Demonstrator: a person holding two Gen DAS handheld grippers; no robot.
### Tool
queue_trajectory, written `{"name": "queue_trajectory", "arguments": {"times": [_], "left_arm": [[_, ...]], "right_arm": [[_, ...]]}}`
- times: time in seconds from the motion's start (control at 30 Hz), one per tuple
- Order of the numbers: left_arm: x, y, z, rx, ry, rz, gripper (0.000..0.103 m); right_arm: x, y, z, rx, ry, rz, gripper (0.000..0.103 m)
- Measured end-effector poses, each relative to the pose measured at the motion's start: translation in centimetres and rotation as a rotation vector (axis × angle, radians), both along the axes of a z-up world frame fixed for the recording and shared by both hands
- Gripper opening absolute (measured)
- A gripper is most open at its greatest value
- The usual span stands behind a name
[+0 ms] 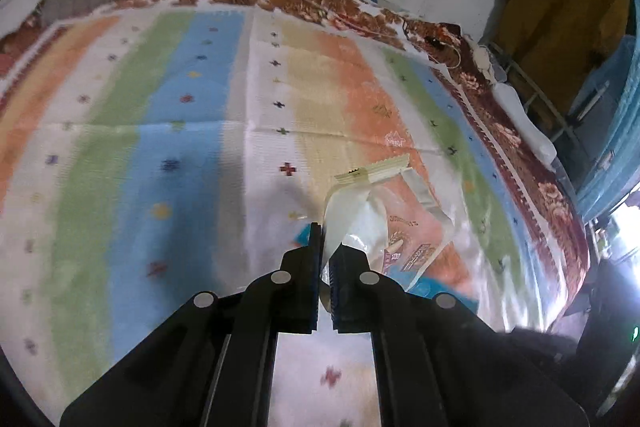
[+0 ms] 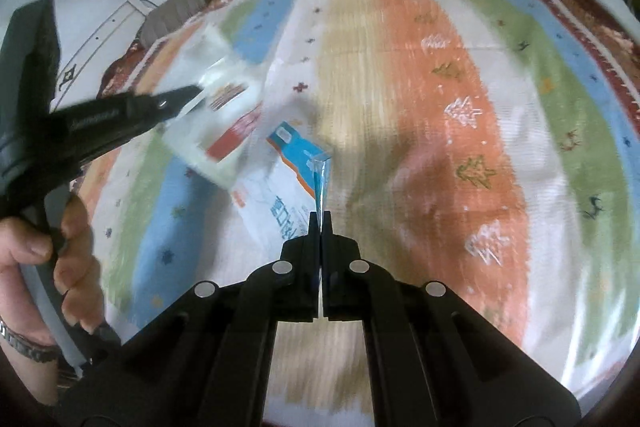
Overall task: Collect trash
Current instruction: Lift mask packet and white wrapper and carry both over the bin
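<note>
Both wrappers are light, limp, slippery film: the left tongs point(image 1: 326, 239) pinch the clear bag point(image 1: 376, 223) by its edge, the right tongs point(image 2: 321, 223) clench the blue wrapper point(image 2: 288, 179) at its corner, above the striped rug point(image 2: 400, 67).

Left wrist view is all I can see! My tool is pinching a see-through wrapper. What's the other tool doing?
Observer: The right tool is shut on a white and blue plastic packet.
Operator: Who's holding my tool?
Observer: A bare hand grips the left tool's handle. There is a metal wristwatch on its wrist.
Operator: And my wrapper?
Observer: From that side, the clear plastic wrapper shows a red printed block.
</note>
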State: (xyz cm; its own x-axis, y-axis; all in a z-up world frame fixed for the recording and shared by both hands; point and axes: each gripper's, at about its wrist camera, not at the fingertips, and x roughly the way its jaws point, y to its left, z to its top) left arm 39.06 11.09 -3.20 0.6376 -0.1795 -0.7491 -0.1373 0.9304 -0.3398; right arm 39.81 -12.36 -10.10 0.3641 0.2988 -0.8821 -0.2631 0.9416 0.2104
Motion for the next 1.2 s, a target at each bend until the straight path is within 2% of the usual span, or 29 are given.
{"name": "queue_trajectory", "arguments": {"times": [0.13, 0.2, 0.3, 0.43, 0.5, 0.6, 0.7, 0.9, 1.2], "left_arm": [[-4.3, 0.7, 1.5, -0.047, -0.016, 0.031, 0.003], [-6.2, 0.7, 1.2, -0.018, 0.029, 0.076, 0.003], [-8.5, 1.5, 1.0, -0.046, 0.063, 0.120, 0.002], [-10.8, 1.6, 2.0, -0.038, 0.048, 0.110, 0.003], [-12.2, 1.6, 2.6, -0.064, 0.039, 0.111, 0.002], [-13.7, 0.7, 2.8, -0.062, 0.065, 0.104, 0.002], [-15.2, -0.7, 3.2, -0.058, 0.069, 0.083, 0.003], [-18.2, -2.6, 4.6, -0.068, 0.017, 0.053, 0.003], [-21.3, -4.0, 5.1, -0.113, -0.019, 0.030, 0.003]], "right_arm": [[-1.8, 0.0, 3.4, -0.037, -0.077, 0.041, 0.000], [-2.9, 0.2, 4.3, -0.045, -0.101, 0.062, 0.000], [-4.2, -0.3, 5.6, -0.058, -0.124, 0.076, 0.000], [-6.4, -1.2, 7.5, -0.054, -0.147, 0.091, 0.000], [-7.6, -1.5, 8.3, -0.043, -0.160, 0.102, 0.000], [-9.7, -1.8, 9.4, -0.039, -0.177, 0.126, 0.000], [-11.2, -1.8, 9.9, -0.058, -0.188, 0.140, 0.000], [-14.2, -2.0, 10.7, -0.049, -0.202, 0.156, 0.000], [-18.2, -2.1, 11.3, -0.044, -0.230, 0.179, 0.000]]}}
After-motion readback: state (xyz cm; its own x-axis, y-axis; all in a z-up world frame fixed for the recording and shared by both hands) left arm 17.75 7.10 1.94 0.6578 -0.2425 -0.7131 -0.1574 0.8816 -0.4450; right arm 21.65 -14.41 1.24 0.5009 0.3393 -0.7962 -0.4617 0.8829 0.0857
